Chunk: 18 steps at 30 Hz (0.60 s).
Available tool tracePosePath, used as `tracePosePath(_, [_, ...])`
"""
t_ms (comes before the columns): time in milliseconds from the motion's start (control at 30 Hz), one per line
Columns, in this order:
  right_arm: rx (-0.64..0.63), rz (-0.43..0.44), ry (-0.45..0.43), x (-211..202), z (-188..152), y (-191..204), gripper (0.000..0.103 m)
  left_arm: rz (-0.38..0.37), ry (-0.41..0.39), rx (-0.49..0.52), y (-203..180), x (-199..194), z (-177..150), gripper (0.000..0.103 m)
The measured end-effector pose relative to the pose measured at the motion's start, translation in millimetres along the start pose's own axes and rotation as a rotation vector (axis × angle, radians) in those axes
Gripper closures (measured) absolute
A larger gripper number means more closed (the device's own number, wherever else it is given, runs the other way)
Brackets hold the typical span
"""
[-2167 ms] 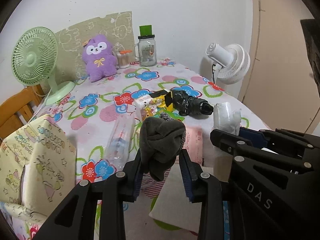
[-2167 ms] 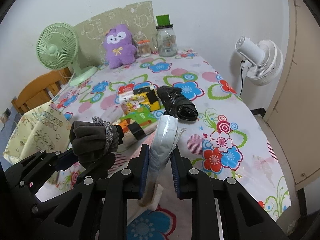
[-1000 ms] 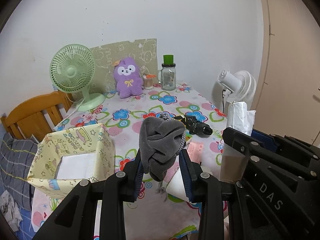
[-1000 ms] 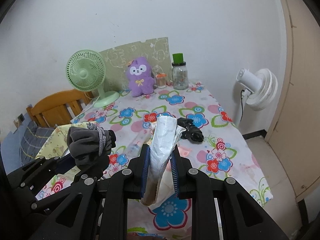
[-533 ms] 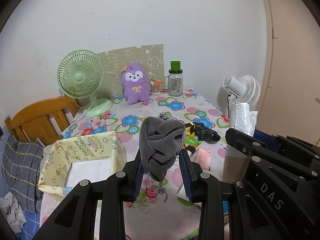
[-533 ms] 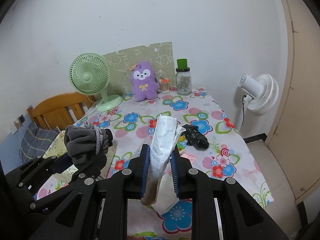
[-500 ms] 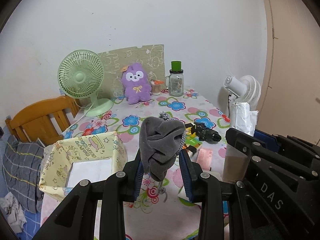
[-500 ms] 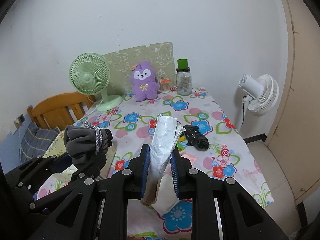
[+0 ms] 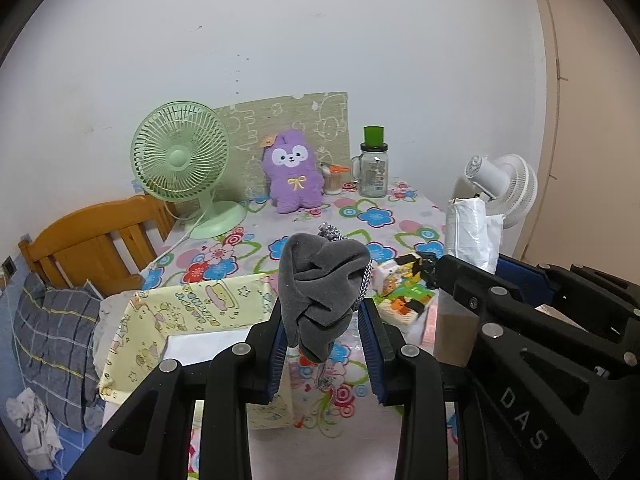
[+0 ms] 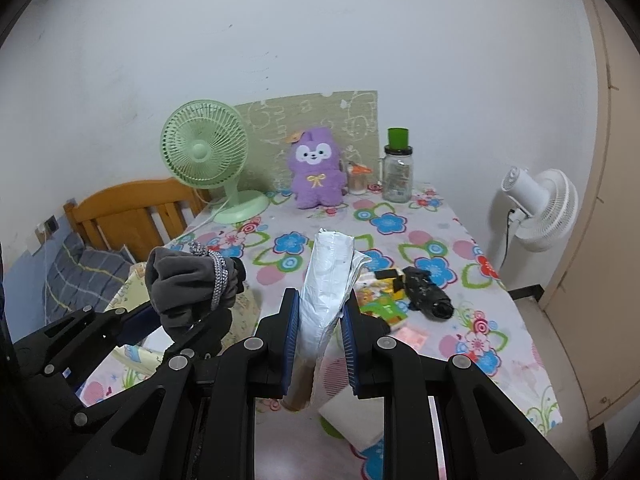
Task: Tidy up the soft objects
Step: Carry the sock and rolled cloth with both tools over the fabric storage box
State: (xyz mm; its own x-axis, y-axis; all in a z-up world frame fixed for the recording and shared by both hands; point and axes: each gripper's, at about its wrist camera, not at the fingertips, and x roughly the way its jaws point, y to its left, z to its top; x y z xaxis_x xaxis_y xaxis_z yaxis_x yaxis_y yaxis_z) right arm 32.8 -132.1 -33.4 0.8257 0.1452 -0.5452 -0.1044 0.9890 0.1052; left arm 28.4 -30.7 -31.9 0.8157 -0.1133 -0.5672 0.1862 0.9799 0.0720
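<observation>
My left gripper (image 9: 325,330) is shut on a bunched grey cloth (image 9: 320,280) with a silver braided cord; the same grey cloth (image 10: 184,284) shows at the left of the right wrist view. My right gripper (image 10: 319,330) is shut on a crumpled white plastic-wrapped pack (image 10: 326,280), which stands upright between the pads. That white pack (image 9: 466,232) also appears at the right of the left wrist view. Both grippers hang above the near end of the flowered table (image 10: 440,248). A yellow patterned box (image 9: 192,312) with an open top lies just below and left of the grey cloth.
A purple plush toy (image 10: 318,168), a green fan (image 10: 204,152), a glass jar with green lid (image 10: 398,172) and a patterned board stand at the far end. A black bundle (image 10: 426,292) and colourful packets (image 10: 380,300) lie mid-table. A white fan (image 10: 540,208) and wooden chair (image 10: 132,212) flank it.
Both grippers have drawn back and risen with their loads, so the table looks farther off. The yellow box now sits closer under the grey cloth. Both grips are unchanged.
</observation>
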Motion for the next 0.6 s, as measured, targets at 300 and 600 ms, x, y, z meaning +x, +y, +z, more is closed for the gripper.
tracePosePath(300, [-0.022,0.011,0.018,18,7,20,0.079,0.024,0.011,-0.015,21,9,1,0.069])
tracePosePath(600, [-0.047,0.039,0.034,35,9,40,0.079,0.050,0.022,-0.024,44,22,-1,0.068])
